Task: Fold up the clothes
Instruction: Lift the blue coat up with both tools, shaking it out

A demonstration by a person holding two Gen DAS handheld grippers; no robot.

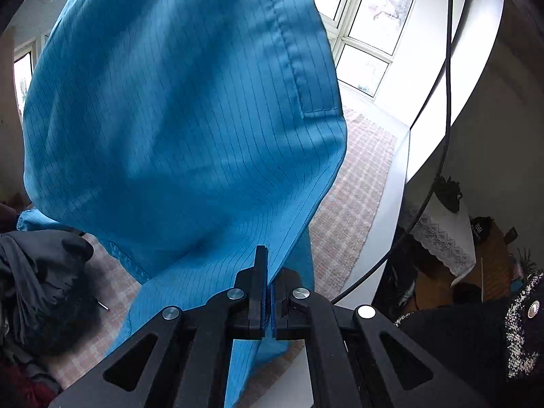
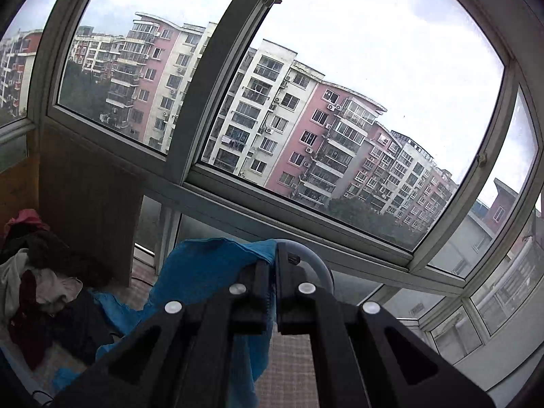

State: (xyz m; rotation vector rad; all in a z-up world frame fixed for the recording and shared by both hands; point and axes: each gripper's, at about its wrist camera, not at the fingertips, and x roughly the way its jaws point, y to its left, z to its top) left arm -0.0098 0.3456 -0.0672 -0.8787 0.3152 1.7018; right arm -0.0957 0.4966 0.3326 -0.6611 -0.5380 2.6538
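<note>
A blue pinstriped garment [image 1: 176,129] hangs in the air and fills most of the left wrist view, its stitched hem running down the right side. My left gripper [image 1: 268,272] is shut on its lower edge, with cloth pinched between the fingers. In the right wrist view the same blue garment [image 2: 204,272] bunches over and below my right gripper [image 2: 272,272], which is shut on another edge of it. The rest of the cloth drapes down out of sight beneath the right gripper.
A checked pink mat [image 1: 353,190] covers the surface below. A pile of dark and light clothes [image 2: 37,272] lies at the left, with a wooden panel [image 2: 88,210] behind it. Large windows [image 2: 306,102] stand straight ahead. A black cable [image 1: 445,102] hangs at the right.
</note>
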